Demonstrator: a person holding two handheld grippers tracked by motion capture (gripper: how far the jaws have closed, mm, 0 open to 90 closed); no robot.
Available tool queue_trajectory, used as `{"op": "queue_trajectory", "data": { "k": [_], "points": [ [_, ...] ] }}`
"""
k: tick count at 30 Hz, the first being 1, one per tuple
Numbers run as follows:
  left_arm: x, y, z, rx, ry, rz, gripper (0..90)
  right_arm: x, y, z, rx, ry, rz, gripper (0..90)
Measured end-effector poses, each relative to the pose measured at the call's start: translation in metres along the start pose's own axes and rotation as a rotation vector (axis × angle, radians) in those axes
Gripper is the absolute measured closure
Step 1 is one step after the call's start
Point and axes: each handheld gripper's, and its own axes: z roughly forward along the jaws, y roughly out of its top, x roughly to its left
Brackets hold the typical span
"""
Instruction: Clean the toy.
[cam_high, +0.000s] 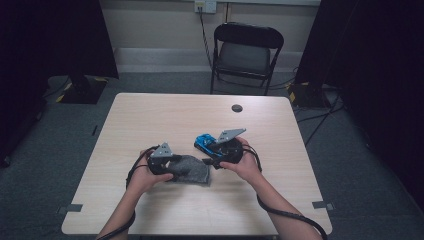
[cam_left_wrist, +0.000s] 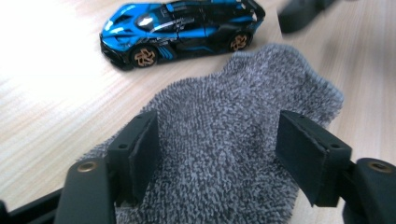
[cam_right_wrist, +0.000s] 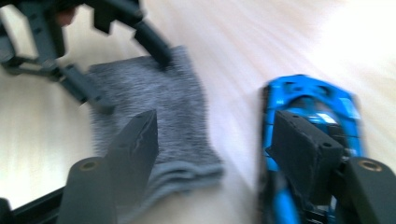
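A grey fuzzy sock (cam_high: 194, 171) lies flat on the wooden table, just ahead of the person's left hand. My left gripper (cam_left_wrist: 217, 149) is open, its two pads standing either side of the sock (cam_left_wrist: 219, 126) without squeezing it. A blue and black toy car (cam_high: 205, 142) with bronze wheels sits beyond the sock; in the left gripper view the car (cam_left_wrist: 177, 28) rests on its wheels. My right gripper (cam_right_wrist: 215, 144) is open and hovers above the table, one jaw over the sock (cam_right_wrist: 149, 102) and the other over the car (cam_right_wrist: 308, 98). Nothing is between its pads.
The sock and car sit near the middle of the table (cam_high: 150, 115). A small dark round disc (cam_high: 237, 108) lies toward the far edge. A black folding chair (cam_high: 245, 50) stands behind the table. Dark curtains and stands flank both sides.
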Motion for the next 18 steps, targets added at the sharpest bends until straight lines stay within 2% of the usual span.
{"op": "queue_trajectory", "data": {
  "k": [5, 9, 12, 14, 18],
  "points": [
    [0.0, -0.002, 0.004, 0.023, 0.0, 0.013, 33.6, -0.012, 0.002, -0.006, -0.01, -0.08, 0.034, 27.3],
    [0.0, -0.005, 0.006, 0.022, -0.007, -0.005, 33.8, -0.024, 0.001, -0.004, 0.005, -0.132, 0.045, 25.4],
    [0.001, -0.007, 0.006, 0.019, -0.009, -0.007, 33.8, -0.033, -0.001, 0.001, -0.01, -0.155, 0.085, 24.5],
    [0.001, -0.008, 0.007, 0.014, -0.01, -0.013, 33.8, -0.037, -0.002, 0.006, -0.002, -0.147, 0.104, 25.9],
    [0.001, -0.009, 0.007, 0.01, -0.013, -0.017, 34.1, -0.038, -0.004, 0.019, 0.012, -0.153, 0.097, 24.8]
  ]
}}
